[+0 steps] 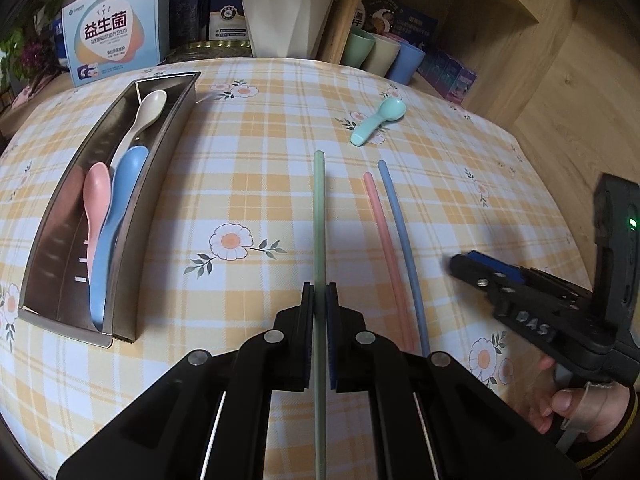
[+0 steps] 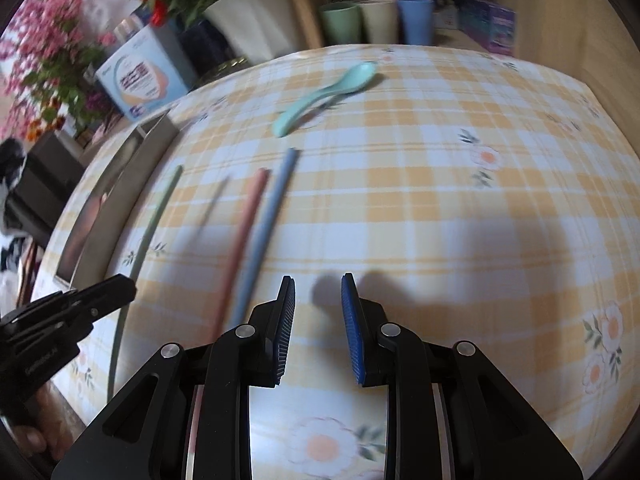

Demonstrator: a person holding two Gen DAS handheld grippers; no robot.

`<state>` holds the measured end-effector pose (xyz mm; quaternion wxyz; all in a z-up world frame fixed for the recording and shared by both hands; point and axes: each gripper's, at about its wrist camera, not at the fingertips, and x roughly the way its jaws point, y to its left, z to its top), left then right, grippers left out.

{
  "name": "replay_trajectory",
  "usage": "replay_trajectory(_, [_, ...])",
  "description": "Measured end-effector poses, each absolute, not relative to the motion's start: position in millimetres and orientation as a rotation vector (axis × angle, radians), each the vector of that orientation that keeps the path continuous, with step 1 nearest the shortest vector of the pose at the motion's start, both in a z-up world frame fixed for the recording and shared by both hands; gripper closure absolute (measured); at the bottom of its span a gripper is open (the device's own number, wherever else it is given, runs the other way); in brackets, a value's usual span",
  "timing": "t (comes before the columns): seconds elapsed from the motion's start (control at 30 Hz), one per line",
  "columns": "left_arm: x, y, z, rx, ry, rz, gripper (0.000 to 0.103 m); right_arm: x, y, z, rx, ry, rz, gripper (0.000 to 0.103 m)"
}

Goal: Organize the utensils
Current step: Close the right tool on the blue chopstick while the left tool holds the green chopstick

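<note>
1. Left gripper has its two pads closed on the green stick, gripping it partway along its length; the stick runs forward between the jaws and also back under the gripper body, and its far tip appears to sit just off the cloth, though I cannot tell for sure.
2. Judging by its look, the green stick is thin, light and stiff, probably smooth plastic; a grip near one end would let it swing or twist, so a hold nearer its middle should keep it level; the ribbed blue pads ought to stop it sliding.
3. Just to its right lie the pink stick and the blue stick, side by side and nearly touching, flat on the checked tablecloth; both should handle the same way, and their closeness may make taking only one awkward.
4. Farther back lies the mint spoon, alone; it looks light and rigid, with a short thick handle that offers the easiest place to pinch.
5. At the left sits the metal tray, already holding a cream spoon, a pink spoon and a blue spoon; its narrow trough calls for a lengthwise drop.
6. Right gripper hovers over the cloth with its jaws apart and nothing between them.
</note>
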<state>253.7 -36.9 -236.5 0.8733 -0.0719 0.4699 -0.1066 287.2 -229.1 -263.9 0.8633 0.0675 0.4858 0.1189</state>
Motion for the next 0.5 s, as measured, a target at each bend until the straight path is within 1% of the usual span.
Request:
replay_trajectory(0.27, [251,-23,-231,-0.181,0.960,-0.236,0.097,305,-193,-267,0.134,1.066,0.251,0.079])
replay_trajectory(0.5, [250,-22,-230,-0.197,0.954,-0.243,0.097,314,-177,-267,0.035,1.063,0.200,0.079])
